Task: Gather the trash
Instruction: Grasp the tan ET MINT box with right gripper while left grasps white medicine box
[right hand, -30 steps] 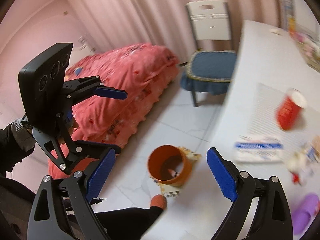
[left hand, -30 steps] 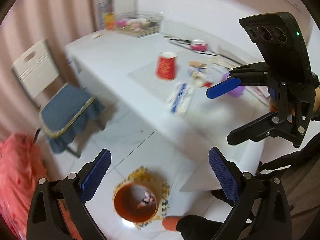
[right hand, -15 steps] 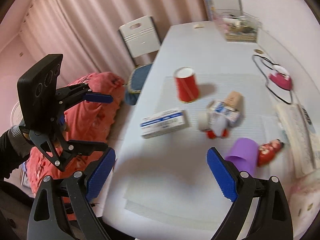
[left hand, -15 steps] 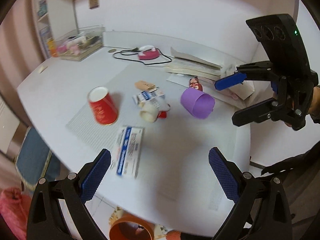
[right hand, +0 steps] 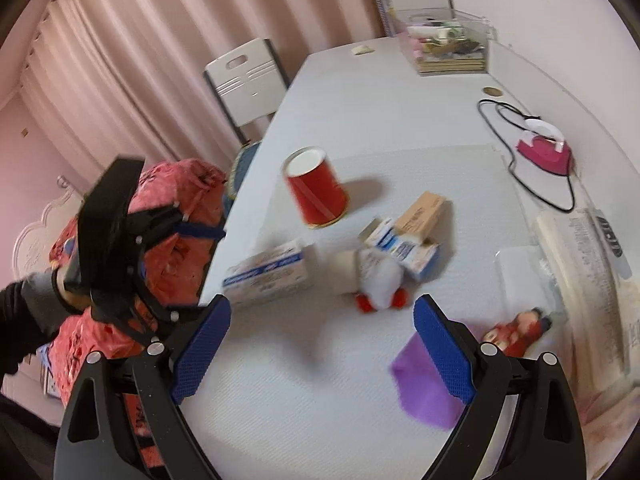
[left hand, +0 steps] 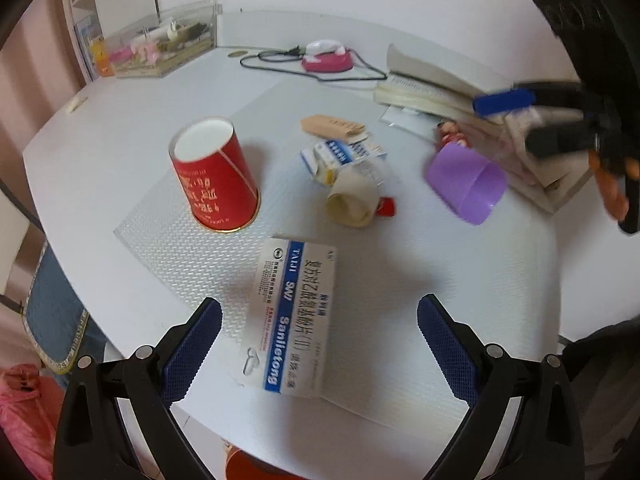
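A white and blue medicine box (left hand: 292,320) lies flat on the textured mat (left hand: 180,248), between the fingers of my open, empty left gripper (left hand: 318,344); it also shows in the right wrist view (right hand: 268,276). An upside-down red paper cup (left hand: 214,176) (right hand: 316,192), a small blue-white carton (left hand: 340,156) (right hand: 404,248), a tan box (left hand: 332,126) (right hand: 420,214), a tipped white bottle with a red cap (left hand: 354,200) (right hand: 372,280) and a tipped purple cup (left hand: 468,184) (right hand: 424,384) lie on the mat. My right gripper (right hand: 320,352) is open and empty above the mat.
An orange bin's rim (left hand: 248,464) shows under the table's (left hand: 100,120) near edge. A chair (right hand: 244,76), a pink bed (right hand: 168,216), a clear storage box (left hand: 160,40), a pink iron with cord (left hand: 324,56), books (left hand: 432,84) and a small doll (left hand: 450,134) are around.
Both grippers swung from the floor and orange bin up over the table. My left gripper came down close to the medicine box. Both stayed open.
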`<state>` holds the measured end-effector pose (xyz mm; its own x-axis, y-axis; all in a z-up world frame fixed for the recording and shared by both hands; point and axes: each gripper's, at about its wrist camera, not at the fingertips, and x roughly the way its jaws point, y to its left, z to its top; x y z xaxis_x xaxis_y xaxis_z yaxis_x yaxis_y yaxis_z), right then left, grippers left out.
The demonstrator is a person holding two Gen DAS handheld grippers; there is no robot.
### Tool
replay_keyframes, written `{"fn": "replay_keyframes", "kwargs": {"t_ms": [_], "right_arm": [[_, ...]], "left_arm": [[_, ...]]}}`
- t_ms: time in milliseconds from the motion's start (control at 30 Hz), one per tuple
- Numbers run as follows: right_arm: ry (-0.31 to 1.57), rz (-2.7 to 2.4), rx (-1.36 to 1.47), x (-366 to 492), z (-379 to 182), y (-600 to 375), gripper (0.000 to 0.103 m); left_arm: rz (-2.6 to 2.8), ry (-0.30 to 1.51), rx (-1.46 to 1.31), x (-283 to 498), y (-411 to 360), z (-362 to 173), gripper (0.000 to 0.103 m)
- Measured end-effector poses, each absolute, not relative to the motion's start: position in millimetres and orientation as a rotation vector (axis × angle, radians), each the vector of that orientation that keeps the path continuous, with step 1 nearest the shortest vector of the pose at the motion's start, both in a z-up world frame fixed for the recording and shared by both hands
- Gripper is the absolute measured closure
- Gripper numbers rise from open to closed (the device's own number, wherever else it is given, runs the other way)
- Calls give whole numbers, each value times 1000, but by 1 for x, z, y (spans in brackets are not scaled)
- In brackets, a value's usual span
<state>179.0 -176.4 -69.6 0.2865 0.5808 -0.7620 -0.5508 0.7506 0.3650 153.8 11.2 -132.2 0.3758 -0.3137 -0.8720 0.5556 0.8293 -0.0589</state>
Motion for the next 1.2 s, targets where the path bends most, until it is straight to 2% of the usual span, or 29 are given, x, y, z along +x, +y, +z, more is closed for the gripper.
{"fn": "replay_keyframes", "kwargs": {"t_ms": [200,267,300,367,467,567,633,733,800,867,967,1200], "right_arm": [[1048,726,54,215,-76,-180,12],[1040,712,57,225,-78,-179,12],[1039,704,64,231,-79,-177,12],[1052,696,71,244,-85,-171,12],[1084,678,45,265,-98,-159,22],[1135,639,-12,284,-117,-150,31],[1173,623,-14,293,-130,-147,32],[1213,617,-54,302,-147,-141,41],[1233,623,-54,303,-154,-140,54],[1255,619,-65,305,-161,-140,61],[1263,633,-28,305,-164,-144,71],[1197,647,-83,299,-152,-146,75]], "left_arm": [[-590,1066,242,171,12,-154,6],[-596,1068,240,174,13,-158,11],[-605,1070,235,176,12,-159,18],[-620,1076,235,179,12,-162,20],[-647,1087,253,180,10,-168,20],[-678,1108,263,180,8,-175,26],[-685,1102,266,179,8,-178,27],[-684,1095,235,180,11,-178,27],[-684,1090,225,180,10,-177,27],[-676,1084,236,179,10,-177,31],[-655,1080,227,181,12,-176,41],[-632,1091,215,184,12,-177,43]]}}
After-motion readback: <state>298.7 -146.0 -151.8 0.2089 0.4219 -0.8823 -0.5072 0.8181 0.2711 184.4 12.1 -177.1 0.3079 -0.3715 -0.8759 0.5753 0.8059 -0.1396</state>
